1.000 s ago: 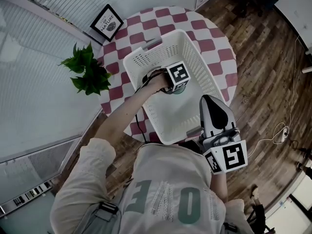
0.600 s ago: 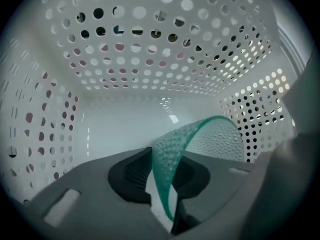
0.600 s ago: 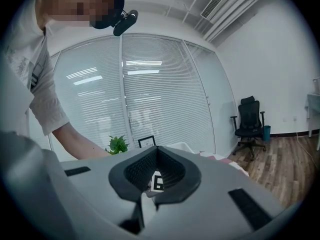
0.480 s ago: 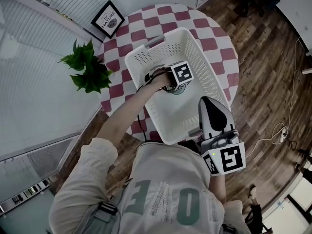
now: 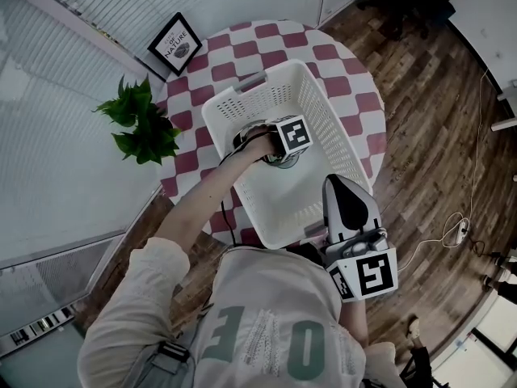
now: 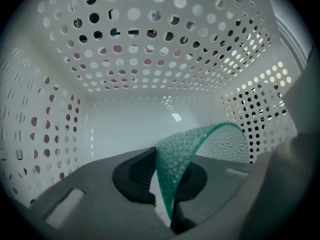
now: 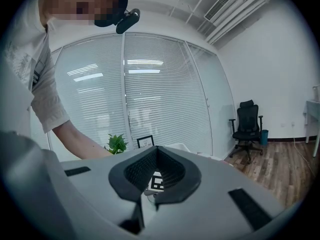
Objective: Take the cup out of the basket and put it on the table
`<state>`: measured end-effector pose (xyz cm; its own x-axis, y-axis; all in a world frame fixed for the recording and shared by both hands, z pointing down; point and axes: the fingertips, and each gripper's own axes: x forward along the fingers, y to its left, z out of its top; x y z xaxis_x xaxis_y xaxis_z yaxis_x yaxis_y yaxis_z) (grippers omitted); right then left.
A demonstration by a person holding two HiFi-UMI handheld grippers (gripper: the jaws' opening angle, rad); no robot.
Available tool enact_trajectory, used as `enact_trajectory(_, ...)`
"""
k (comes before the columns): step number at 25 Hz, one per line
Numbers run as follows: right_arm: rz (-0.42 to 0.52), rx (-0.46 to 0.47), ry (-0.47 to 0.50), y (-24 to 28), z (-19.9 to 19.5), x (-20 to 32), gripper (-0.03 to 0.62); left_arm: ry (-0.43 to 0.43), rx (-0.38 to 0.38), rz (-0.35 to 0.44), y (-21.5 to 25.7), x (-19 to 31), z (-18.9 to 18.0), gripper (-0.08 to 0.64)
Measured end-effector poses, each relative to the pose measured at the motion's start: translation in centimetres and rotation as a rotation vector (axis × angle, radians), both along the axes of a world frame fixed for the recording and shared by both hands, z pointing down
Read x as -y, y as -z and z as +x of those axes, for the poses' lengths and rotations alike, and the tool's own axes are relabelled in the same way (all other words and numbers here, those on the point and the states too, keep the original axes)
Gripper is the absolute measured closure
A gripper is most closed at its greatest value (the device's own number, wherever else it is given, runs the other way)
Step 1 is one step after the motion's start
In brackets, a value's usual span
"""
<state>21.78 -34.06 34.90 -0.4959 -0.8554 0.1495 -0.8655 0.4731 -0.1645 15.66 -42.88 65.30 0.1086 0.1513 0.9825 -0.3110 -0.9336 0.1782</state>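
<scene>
Already down inside the basket (image 5: 327, 107), at the middle of the head view, the left gripper (image 5: 279, 157) has its jaws closing on the cup (image 6: 200, 144). The thin green dimpled wall of the cup stands between the two dark pads, which look pressed on it from either side. The cup itself sits low in the basket, on or near its floor, with its rim arching toward the right of the left gripper view. The grip takes only one wall near the rim, so the likely trouble is a pivot. If the lift is quick or the wrist rolls, the cup may swing on that thin edge and slip out, or knock the perforated wall on its way up. A hard squeeze on what appears to be thin glass may also be a risk. The right gripper (image 5: 338, 186) hangs at the lower right of the head view, outside the basket's near edge, its jaws together with nothing between them. The head view shows the checked table (image 5: 275, 35), a potted plant (image 5: 141, 124) and a framed sign (image 5: 175, 43) at the upper left, but the marker cube and the hand hide most of the cup. Only the left gripper view shows the pinch on the wall. The right gripper view alone shows window blinds and an office chair (image 7: 246, 124) at its right.
</scene>
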Motion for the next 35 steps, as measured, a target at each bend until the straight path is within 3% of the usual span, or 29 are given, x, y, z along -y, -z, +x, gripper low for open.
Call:
enact_trajectory(7,0.027,-0.005,-0.009,1.0,0.3,0.1,0.583,0.047,-0.084,0.035,3.7,1.0,1.1,0.537)
enact_trajectory(16,0.090,-0.041,-0.001,3.4,0.0,0.2,0.583,0.132,-0.246,0.187,12.4,2.8,1.6,0.537)
enact_trajectory(25,0.169,-0.098,0.006,6.7,-0.5,0.1,0.584,0.246,-0.478,0.462,24.9,1.9,1.0,0.537)
enact_trajectory(35,0.237,-0.089,0.028,10.3,-1.8,-1.0,0.584,0.377,-0.715,0.807,37.0,-2.7,-2.0,0.537)
